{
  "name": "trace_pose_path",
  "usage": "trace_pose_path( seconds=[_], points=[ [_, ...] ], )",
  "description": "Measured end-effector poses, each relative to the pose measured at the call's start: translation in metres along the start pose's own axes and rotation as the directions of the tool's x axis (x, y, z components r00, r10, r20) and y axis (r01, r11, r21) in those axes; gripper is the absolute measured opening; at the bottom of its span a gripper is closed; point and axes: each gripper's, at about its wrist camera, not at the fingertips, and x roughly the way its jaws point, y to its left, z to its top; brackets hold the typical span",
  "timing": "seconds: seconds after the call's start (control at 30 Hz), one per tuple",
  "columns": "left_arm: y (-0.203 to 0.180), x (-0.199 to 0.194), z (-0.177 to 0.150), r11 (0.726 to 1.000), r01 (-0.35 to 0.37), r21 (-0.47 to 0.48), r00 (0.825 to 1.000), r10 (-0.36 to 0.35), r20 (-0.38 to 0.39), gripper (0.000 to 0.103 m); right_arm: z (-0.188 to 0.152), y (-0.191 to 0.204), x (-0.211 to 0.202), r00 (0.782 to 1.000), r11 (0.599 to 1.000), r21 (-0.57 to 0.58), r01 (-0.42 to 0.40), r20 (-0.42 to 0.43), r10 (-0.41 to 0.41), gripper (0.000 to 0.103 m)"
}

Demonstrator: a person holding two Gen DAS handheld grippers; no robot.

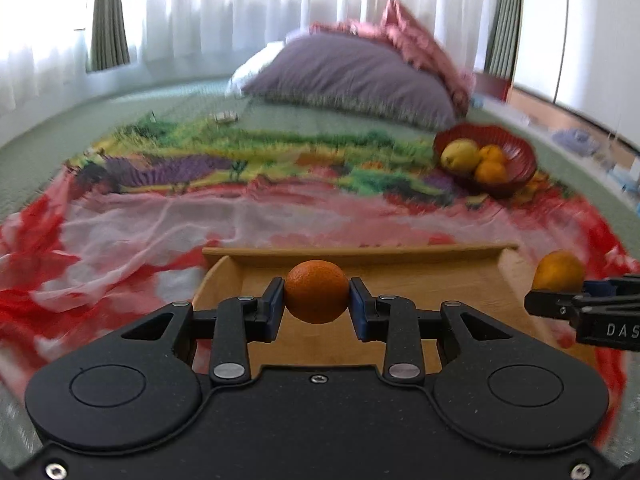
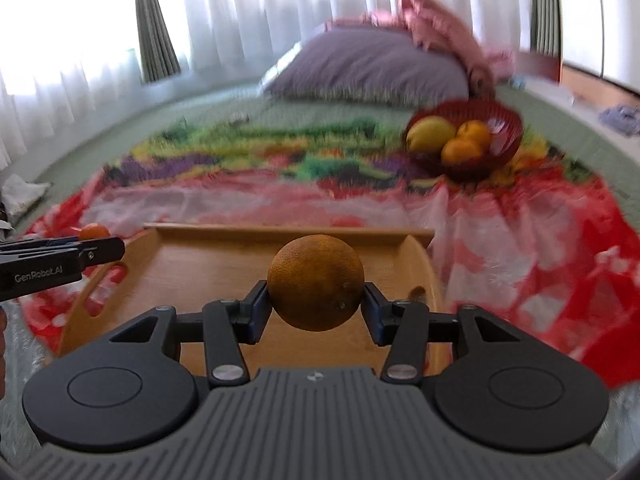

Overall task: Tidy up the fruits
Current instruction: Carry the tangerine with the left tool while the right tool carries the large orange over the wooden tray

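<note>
Your left gripper (image 1: pixel 316 293) squeezes a small orange (image 1: pixel 316 291) tight, and your right gripper (image 2: pixel 316 295) squeezes a big orange (image 2: pixel 316 282). Both hang above the wooden tray (image 2: pixel 192 264). Farther off, on the bright cloth (image 1: pixel 152 216), sits a red bowl (image 2: pixel 506 128) with more fruit.

Daylight is filtered through white sheer curtains (image 1: pixel 208 12); green tatami flooring (image 1: pixel 132 100) is seen, and a purple cushion (image 1: pixel 348 80) beyond.

Both tools gripping, held side by side.
Left tool (image 1: pixel 317 298) clamps a small orange (image 1: pixel 317 291); right tool (image 2: pixel 316 300) clamps a larger orange (image 2: pixel 316 282); both angled downward.
</note>
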Motion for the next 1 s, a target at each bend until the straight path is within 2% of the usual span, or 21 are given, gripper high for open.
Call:
trace_pose_path(
  seconds=[0.13,0.27,0.67,1.0],
  points=[
    [0.003,0.041,0.003,1.000,-0.008,-0.027,0.994,0.005,-0.113,0.032,0.015,-0.010,0.040,0.995,0.999,0.049,0.011,-0.103,-0.005,0.052],
    [0.003,0.061,-0.003,1.000,-0.016,-0.027,0.986,0.011,-0.164,0.032,0.019,-0.013,0.063,0.985,0.998,0.055,0.025,-0.172,-0.016,0.052],
    [-0.006,0.077,-0.011,1.000,-0.025,0.007,0.972,0.026,-0.234,0.032,0.020,-0.002,0.085,0.951,0.998,-0.021,0.056,-0.303,-0.060,0.052],
    [-0.006,0.080,-0.014,1.000,-0.028,0.014,0.970,0.031,-0.239,0.032,0.020,0.001,0.090,0.943,0.997,-0.039,0.068,-0.324,-0.077,0.052]
  ],
)
